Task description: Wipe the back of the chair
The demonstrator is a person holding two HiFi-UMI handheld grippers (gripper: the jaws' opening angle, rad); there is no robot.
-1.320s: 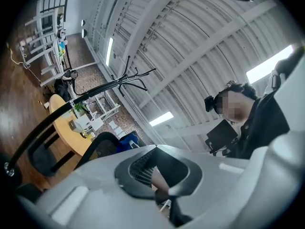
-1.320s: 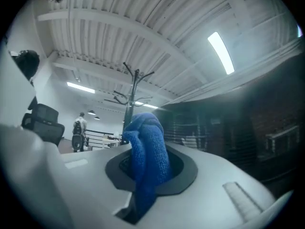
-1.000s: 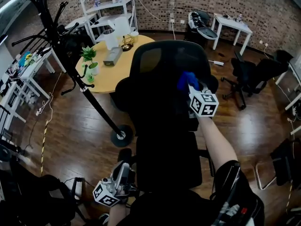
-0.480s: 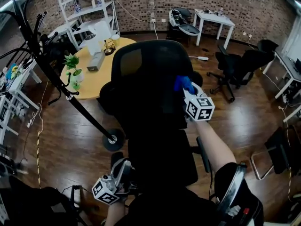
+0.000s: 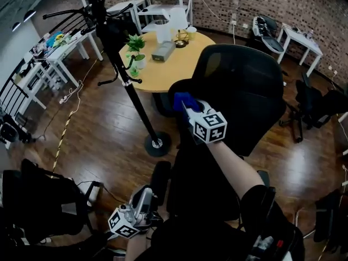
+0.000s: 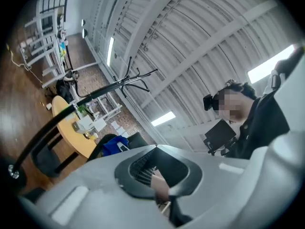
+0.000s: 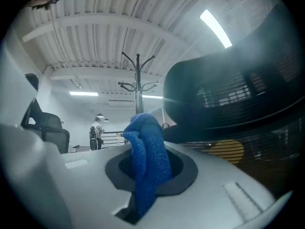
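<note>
The right gripper (image 5: 189, 109) pinched a blue knitted cloth (image 5: 182, 99) beside the black mesh chair back (image 5: 244, 97). The left gripper (image 5: 144, 200) hung low, jaws together, empty.

Right gripper (image 7: 145, 175) clamping blue cloth (image 7: 147, 161), black mesh chair back (image 7: 238, 94) beside

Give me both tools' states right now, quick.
Left tool: cannot be told.
Right tool: closed on the blue cloth.
</note>
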